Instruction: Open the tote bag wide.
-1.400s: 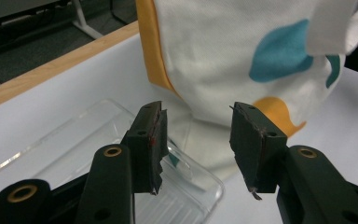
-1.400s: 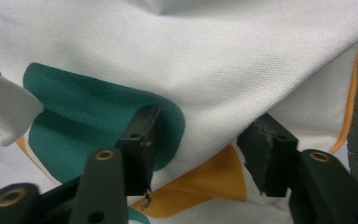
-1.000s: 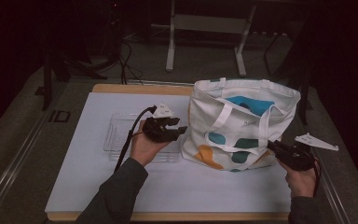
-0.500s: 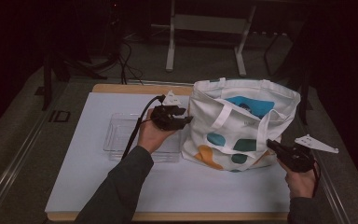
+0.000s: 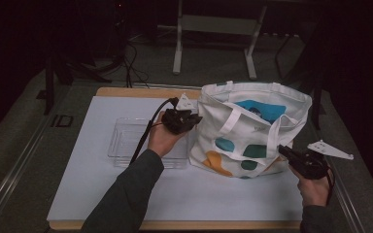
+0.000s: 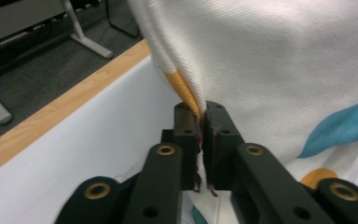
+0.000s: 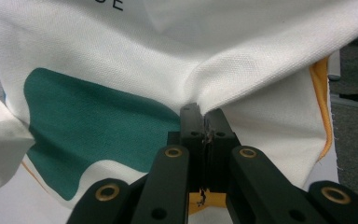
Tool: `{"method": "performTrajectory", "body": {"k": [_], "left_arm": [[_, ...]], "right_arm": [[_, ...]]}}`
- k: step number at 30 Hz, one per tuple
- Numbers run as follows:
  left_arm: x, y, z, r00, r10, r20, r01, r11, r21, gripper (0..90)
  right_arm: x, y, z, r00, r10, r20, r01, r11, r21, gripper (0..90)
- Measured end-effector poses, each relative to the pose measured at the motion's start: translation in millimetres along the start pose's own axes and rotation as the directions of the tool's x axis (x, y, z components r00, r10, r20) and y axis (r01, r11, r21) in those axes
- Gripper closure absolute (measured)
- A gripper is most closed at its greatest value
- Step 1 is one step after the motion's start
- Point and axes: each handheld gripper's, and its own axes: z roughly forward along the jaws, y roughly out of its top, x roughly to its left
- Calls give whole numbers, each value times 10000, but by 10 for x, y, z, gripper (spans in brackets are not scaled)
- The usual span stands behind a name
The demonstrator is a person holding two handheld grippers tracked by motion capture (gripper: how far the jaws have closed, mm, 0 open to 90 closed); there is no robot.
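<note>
Standing upright on the white-topped bench (image 5: 92, 194), the white canvas tote bag with teal, blue and orange blobs (image 5: 252, 131) gapes open, its contents unclear. Left hand-held gripper (image 6: 199, 122) has just clamped its orange-edged side seam; right hand-held gripper (image 7: 204, 122) pinches its lower corner. Left of the bag sits an empty clear plastic tray (image 5: 124, 141). Dark floor beyond.
</note>
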Motion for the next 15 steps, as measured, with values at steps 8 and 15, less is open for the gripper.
{"method": "performTrajectory", "body": {"k": [8, 15], "left_arm": [[-7, -3, -55, 9998, 157, 73, -157, 9999, 5, 871], [-33, -1, -106, 9997, 205, 101, -205, 9998, 1, 871]], "right_arm": [[11, -9, -35, 10000, -80, -17, 79, 9999, -72, 889], [29, -21, -93, 9997, -241, -18, 241, 9996, -171, 890]]}}
